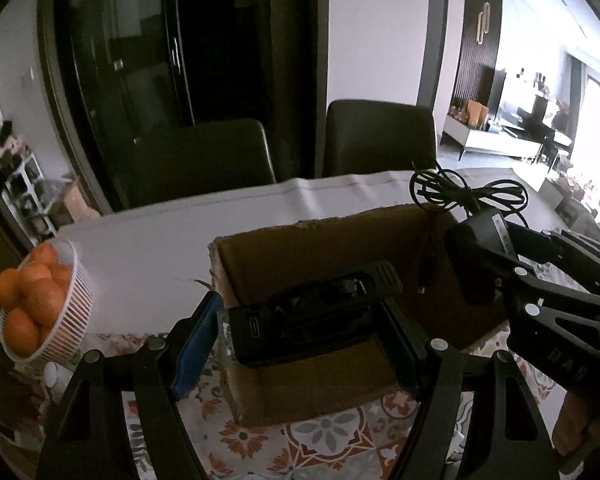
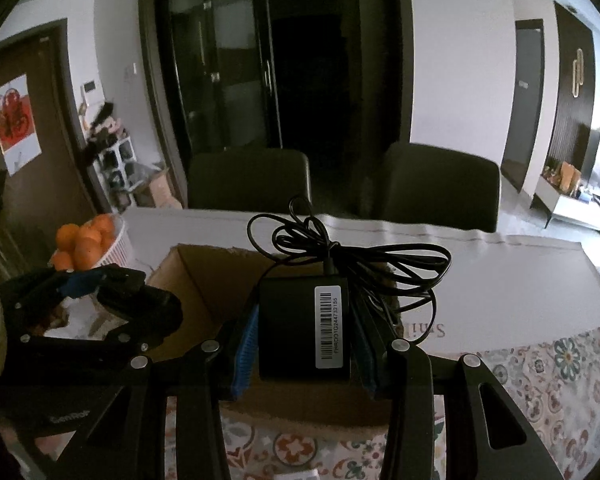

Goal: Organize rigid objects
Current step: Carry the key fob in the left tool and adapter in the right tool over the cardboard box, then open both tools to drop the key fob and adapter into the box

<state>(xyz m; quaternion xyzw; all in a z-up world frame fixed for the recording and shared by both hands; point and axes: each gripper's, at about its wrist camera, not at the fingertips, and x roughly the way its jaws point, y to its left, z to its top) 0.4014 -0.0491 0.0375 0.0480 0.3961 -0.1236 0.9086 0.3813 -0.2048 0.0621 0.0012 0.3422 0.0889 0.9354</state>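
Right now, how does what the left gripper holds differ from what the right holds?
The left gripper holds a black device with a port on its end and no cord; the right gripper holds a black power adapter with a barcode sticker and bundled cord. Both are black, clamped, above the cardboard box.

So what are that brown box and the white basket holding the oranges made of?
The box looks like plain corrugated cardboard: matte brown, with a ragged torn top edge. The basket seems to be white plastic, judging by its thin, even moulded ribs, though coated wire can't be ruled out.
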